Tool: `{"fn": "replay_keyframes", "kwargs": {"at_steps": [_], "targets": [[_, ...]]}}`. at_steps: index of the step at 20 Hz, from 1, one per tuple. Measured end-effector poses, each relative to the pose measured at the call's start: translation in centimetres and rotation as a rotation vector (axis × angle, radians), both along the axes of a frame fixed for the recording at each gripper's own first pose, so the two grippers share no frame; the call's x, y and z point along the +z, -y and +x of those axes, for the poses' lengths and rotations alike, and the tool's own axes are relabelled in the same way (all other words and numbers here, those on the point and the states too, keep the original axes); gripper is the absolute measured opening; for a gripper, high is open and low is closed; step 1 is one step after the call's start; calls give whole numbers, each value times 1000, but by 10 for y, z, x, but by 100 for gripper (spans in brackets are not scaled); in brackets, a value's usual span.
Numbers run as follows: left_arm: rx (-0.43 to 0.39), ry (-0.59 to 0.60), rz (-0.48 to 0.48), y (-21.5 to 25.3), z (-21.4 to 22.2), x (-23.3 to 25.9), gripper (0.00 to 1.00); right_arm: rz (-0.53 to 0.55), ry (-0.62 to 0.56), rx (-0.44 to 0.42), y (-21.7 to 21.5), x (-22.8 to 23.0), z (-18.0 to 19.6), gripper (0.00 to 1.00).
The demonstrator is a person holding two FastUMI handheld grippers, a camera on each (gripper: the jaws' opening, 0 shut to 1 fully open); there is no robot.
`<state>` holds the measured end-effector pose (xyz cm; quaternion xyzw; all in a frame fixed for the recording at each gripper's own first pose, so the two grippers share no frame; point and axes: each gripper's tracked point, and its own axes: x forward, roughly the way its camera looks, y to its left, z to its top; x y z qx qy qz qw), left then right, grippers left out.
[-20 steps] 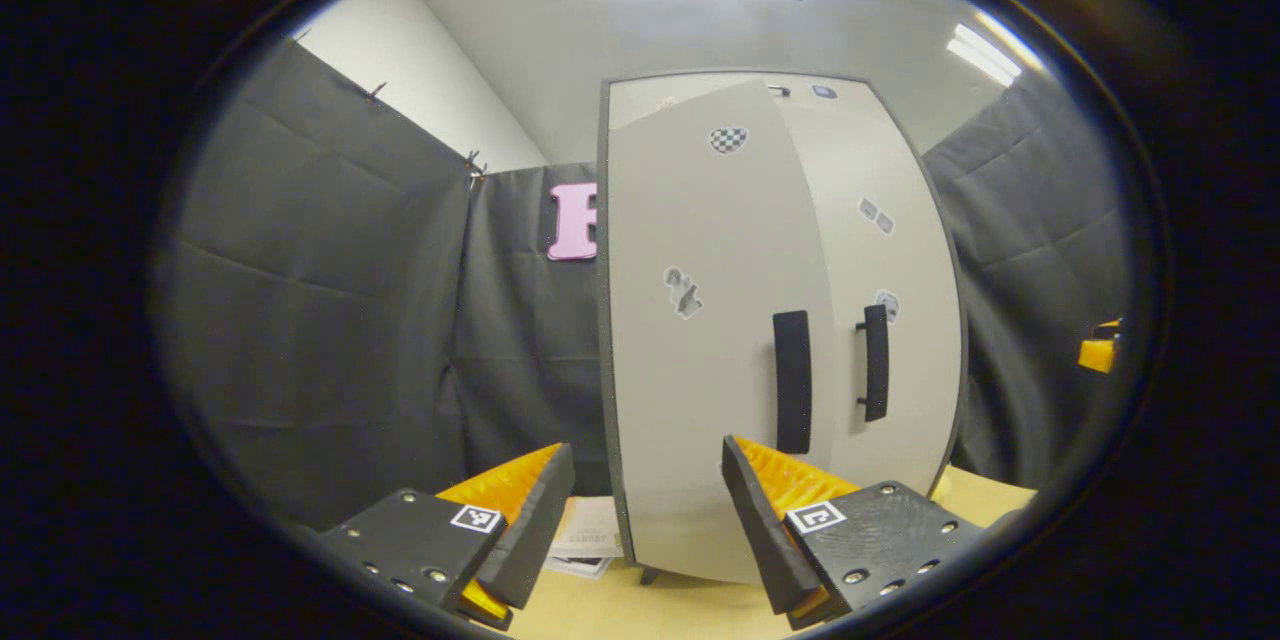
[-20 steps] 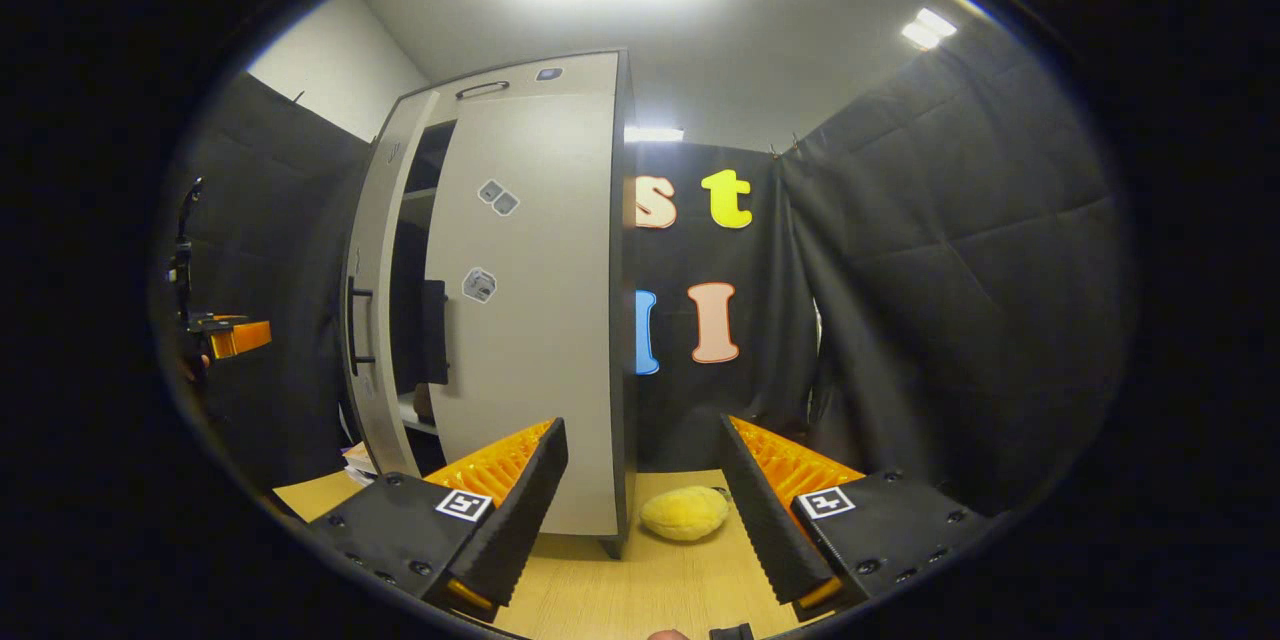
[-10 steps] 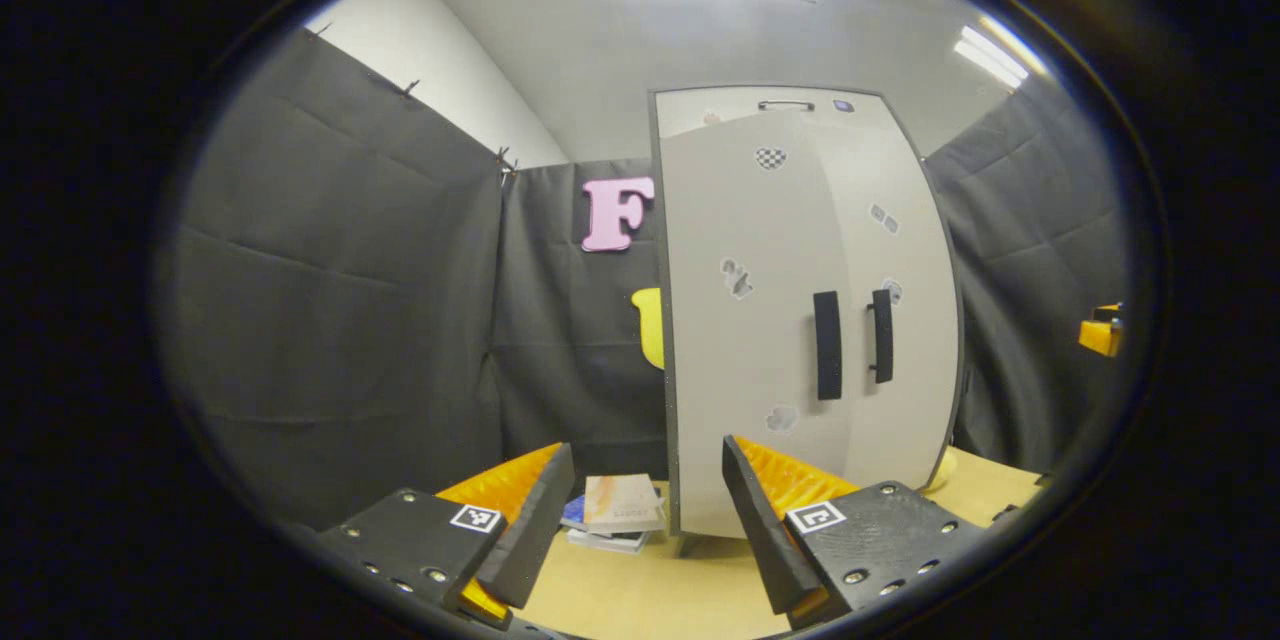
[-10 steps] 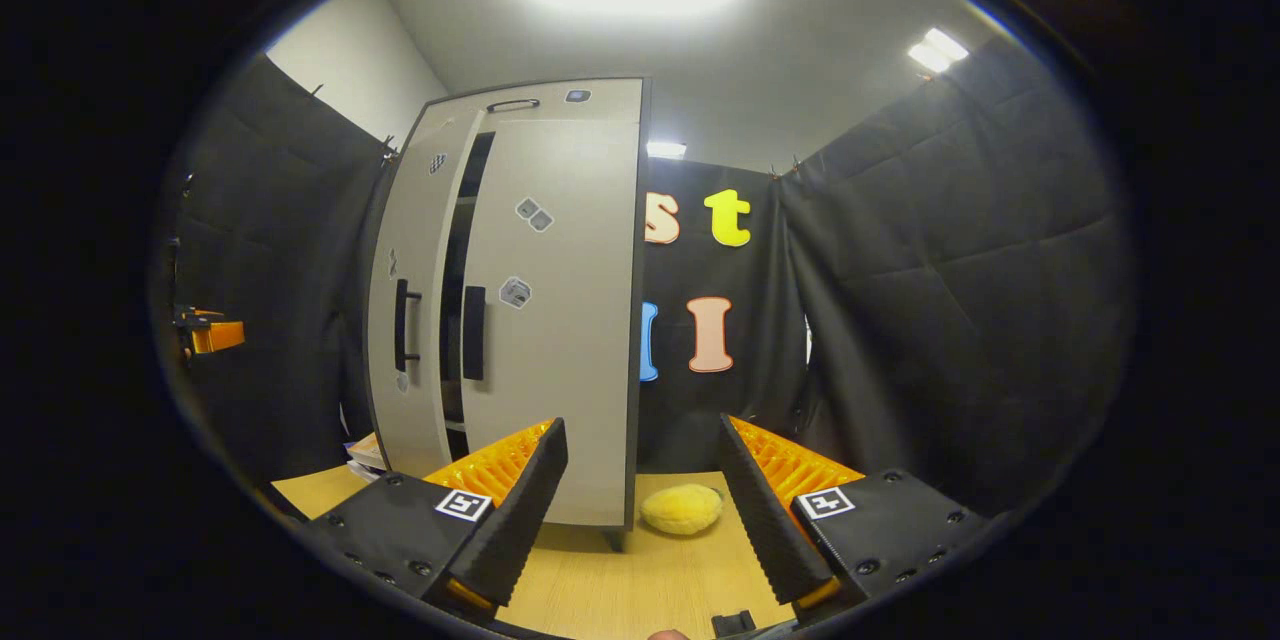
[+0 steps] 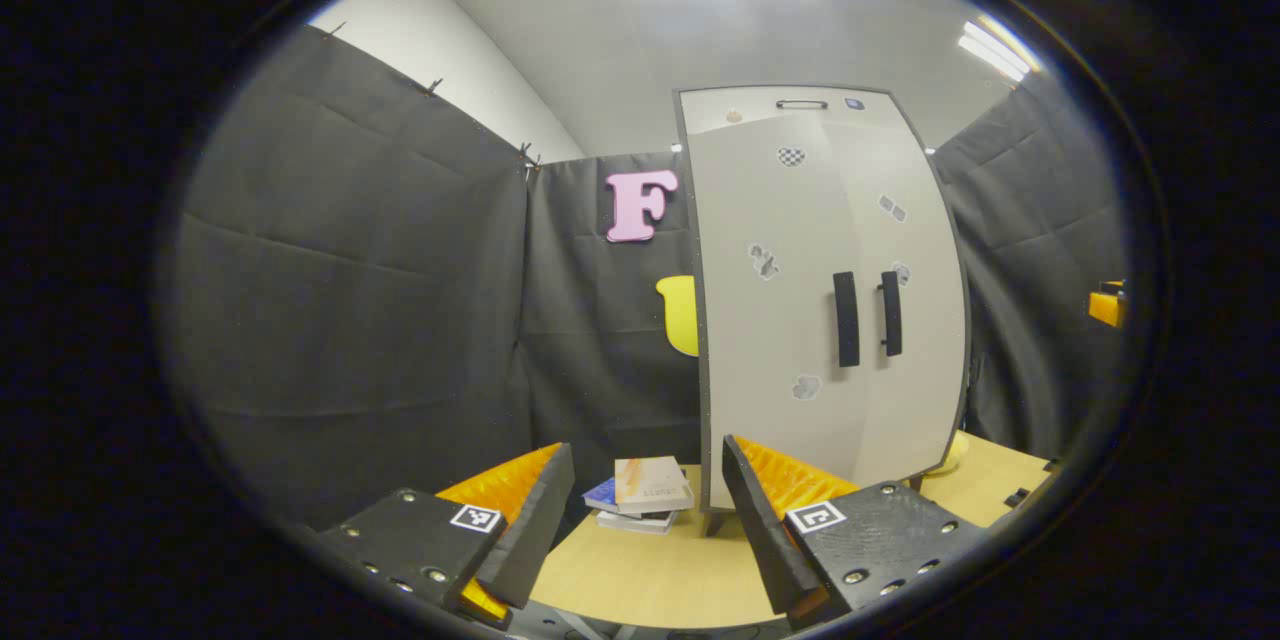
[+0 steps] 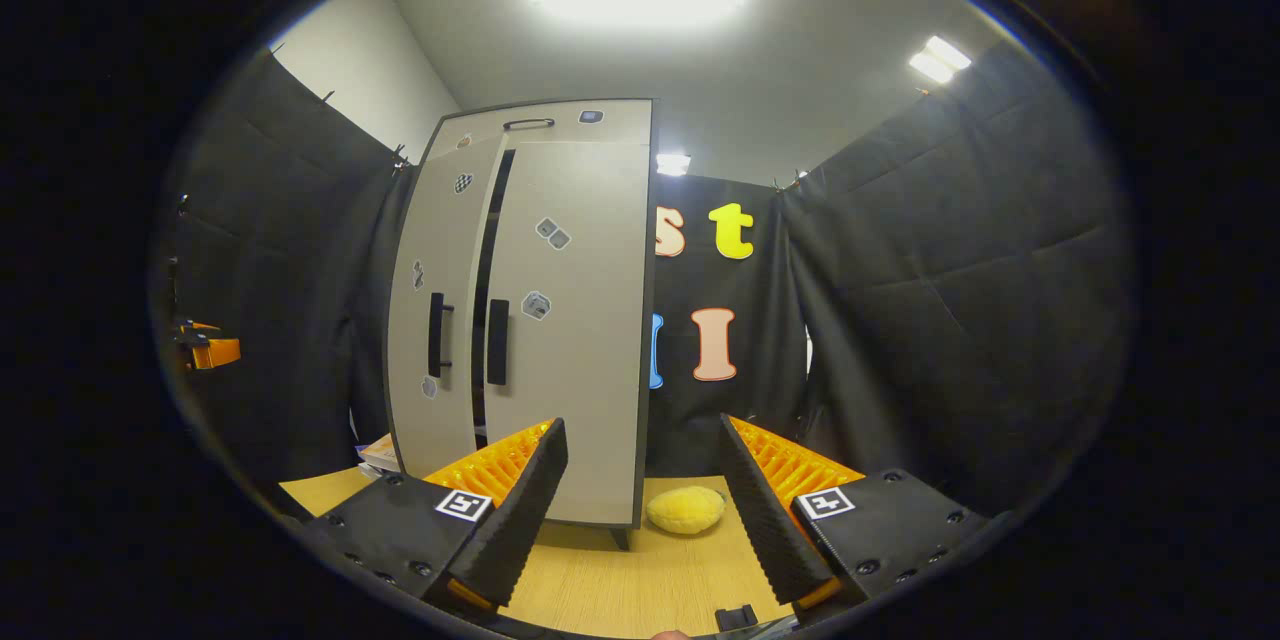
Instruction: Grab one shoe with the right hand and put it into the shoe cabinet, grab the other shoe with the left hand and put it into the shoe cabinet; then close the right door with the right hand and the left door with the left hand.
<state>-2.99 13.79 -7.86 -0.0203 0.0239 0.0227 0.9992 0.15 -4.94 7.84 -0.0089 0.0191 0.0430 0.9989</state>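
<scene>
The grey shoe cabinet (image 5: 800, 320) (image 6: 560, 340) stands on the wooden table with two black handles (image 5: 846, 318) side by side. In the right gripper view a narrow dark slit (image 6: 490, 270) runs between the left door (image 6: 440, 250) and the right door (image 6: 580, 320). The doors hide the inside of the cabinet. My left gripper (image 5: 645, 450) is open, holds nothing, and sits well back from the cabinet's left front. My right gripper (image 6: 640, 425) is also open with nothing in it, back from the right front corner. Each gripper appears far off in the other's view (image 5: 1105, 305) (image 6: 205, 350).
A small stack of books (image 5: 645, 495) (image 6: 375, 453) lies on the table (image 5: 650, 580) left of the cabinet. A yellow plush lump (image 6: 685, 510) rests by the cabinet's right foot. Black cloth walls close in on both sides.
The left door has swung from well ajar to almost shut, and the gap has narrowed to a slit. Both grippers have drawn back from the cabinet, which looks smaller now.
</scene>
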Motion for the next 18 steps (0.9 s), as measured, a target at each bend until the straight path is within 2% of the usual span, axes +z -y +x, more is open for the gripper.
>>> {"fn": "replay_keyframes", "kwargs": {"at_steps": [1, 5, 6, 7, 9, 11, 12, 13, 14, 15, 16, 18], "targets": [[3, 0, 7, -2, -4, 1, 87, 7, 2, 2, -1, 1, -2, 95], [7, 1, 10, -5, -11, 5, 87, 24, -2, 8, -3, -2, -3, 92], [10, -1, 8, -6, -11, 4, 91, 22, -6, 11, -4, -4, -3, 92], [14, -3, 5, -7, -11, 4, 91, 18, -8, 14, -4, -4, -3, 95], [17, -4, 0, -7, -10, 4, 87, 5, -3, 14, -3, -2, -2, 95], [15, -5, 5, -7, -9, 4, 87, 0, 9, 18, -3, 3, 0, 95], [15, -7, 12, -7, -9, 5, 91, 1, 13, 20, -2, 4, 1, 95], [15, -8, 19, -6, -9, 6, 87, 3, 21, 22, -3, 6, 3, 95], [14, -7, 24, -5, -9, 8, 91, 5, 27, 25, -4, 8, 5, 95], [14, -4, 28, -5, -9, 9, 87, 8, 29, 31, -6, 9, 5, 95], [13, -1, 31, -4, -9, 11, 91, 10, 29, 37, -7, 8, 5, 92], [13, 2, 39, -4, -8, 12, 87, 6, 31, 45, -9, 8, 6, 95]]}}
